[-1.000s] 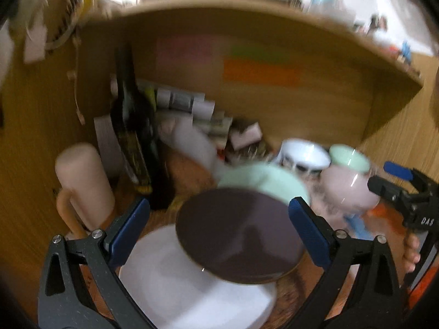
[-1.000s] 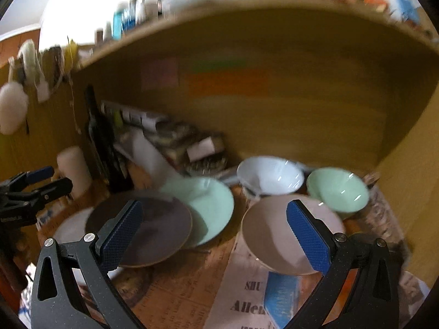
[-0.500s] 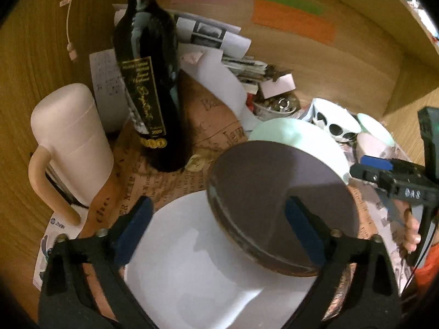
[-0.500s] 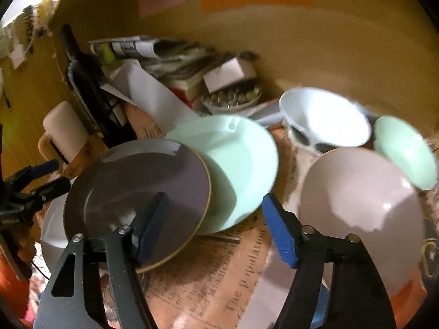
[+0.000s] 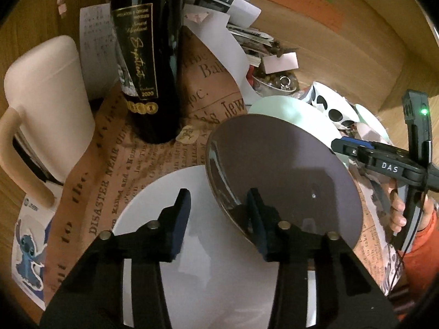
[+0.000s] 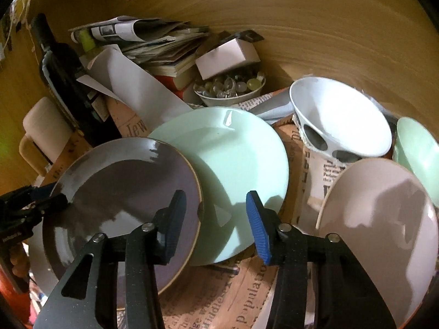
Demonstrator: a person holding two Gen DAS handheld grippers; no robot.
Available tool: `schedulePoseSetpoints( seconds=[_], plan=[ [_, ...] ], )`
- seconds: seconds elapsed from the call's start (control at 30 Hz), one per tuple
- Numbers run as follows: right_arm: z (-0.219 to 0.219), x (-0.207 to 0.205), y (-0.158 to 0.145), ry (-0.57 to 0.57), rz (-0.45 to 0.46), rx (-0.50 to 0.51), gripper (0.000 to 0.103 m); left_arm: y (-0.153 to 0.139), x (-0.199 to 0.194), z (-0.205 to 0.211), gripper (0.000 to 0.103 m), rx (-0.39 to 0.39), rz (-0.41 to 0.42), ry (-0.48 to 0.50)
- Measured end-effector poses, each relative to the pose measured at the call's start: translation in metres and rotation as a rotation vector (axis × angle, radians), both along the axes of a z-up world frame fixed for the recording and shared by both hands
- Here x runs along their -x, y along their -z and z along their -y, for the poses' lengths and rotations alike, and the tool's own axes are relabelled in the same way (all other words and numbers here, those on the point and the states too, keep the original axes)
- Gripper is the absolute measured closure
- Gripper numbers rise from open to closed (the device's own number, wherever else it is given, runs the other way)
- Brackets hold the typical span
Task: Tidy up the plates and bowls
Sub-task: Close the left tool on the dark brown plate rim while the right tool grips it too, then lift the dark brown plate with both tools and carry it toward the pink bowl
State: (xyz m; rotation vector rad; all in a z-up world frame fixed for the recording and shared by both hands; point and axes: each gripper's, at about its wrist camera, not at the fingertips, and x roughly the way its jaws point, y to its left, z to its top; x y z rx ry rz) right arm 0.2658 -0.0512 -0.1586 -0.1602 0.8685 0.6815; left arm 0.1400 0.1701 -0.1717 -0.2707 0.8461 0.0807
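A dark purple plate [image 5: 288,175] lies overlapped on a white plate [image 5: 197,263] and against a mint green plate [image 6: 236,170]. My left gripper [image 5: 219,219] is partly open, its jaws straddling the purple plate's near rim above the white plate. My right gripper [image 6: 216,219] is partly open over the seam between the purple plate [image 6: 123,205] and the mint plate, holding nothing. A pink bowl [image 6: 384,224], a white spotted bowl [image 6: 340,118] and a mint bowl [image 6: 419,156] sit to the right.
A dark wine bottle [image 5: 145,54] and a cream mug [image 5: 46,104] stand at the left. Stacked papers [image 6: 153,41] and a small bowl of glass beads [image 6: 230,87] sit at the back by the wooden wall. Printed newspaper [image 5: 123,170] covers the surface.
Both grippers have moved down and closer to the plates, and both have narrowed their jaws. The left one now straddles the purple plate's rim.
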Motion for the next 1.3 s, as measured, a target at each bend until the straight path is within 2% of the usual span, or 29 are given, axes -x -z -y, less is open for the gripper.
schedulePoseSetpoints(
  seconds=[0.03, 0.07, 0.27, 0.43, 0.57, 0.67, 0.97, 1.3],
  plan=[
    [-0.003, 0.000, -0.001, -0.014, 0.002, 0.003, 0.071, 0.000, 0.001, 0.001, 0.065, 0.003, 0.004, 0.003],
    [-0.006, -0.001, 0.000, -0.027, -0.009, 0.004, 0.072, 0.000, 0.002, 0.002, 0.068, 0.006, 0.007, 0.010],
    [-0.021, -0.006, 0.011, -0.049, -0.063, 0.029, 0.072, 0.002, 0.007, 0.000, 0.069, 0.025, 0.010, 0.017],
    [-0.024, -0.010, 0.014, -0.070, -0.102, -0.016, 0.072, 0.004, 0.007, -0.003, 0.069, 0.048, 0.009, 0.019],
    [-0.028, -0.012, 0.018, -0.088, -0.140, -0.043, 0.077, 0.006, 0.006, -0.003, 0.073, 0.071, 0.010, 0.028],
    [-0.028, -0.011, 0.018, -0.090, -0.131, -0.049, 0.078, 0.007, 0.004, -0.001, 0.079, 0.090, 0.007, 0.040],
    [-0.019, -0.002, 0.013, -0.090, -0.123, -0.082, 0.083, 0.007, 0.006, 0.000, 0.080, 0.079, 0.001, -0.006],
    [-0.003, 0.016, 0.006, -0.078, -0.103, -0.108, 0.083, -0.003, 0.016, 0.009, 0.080, 0.039, 0.021, -0.031]
  ],
)
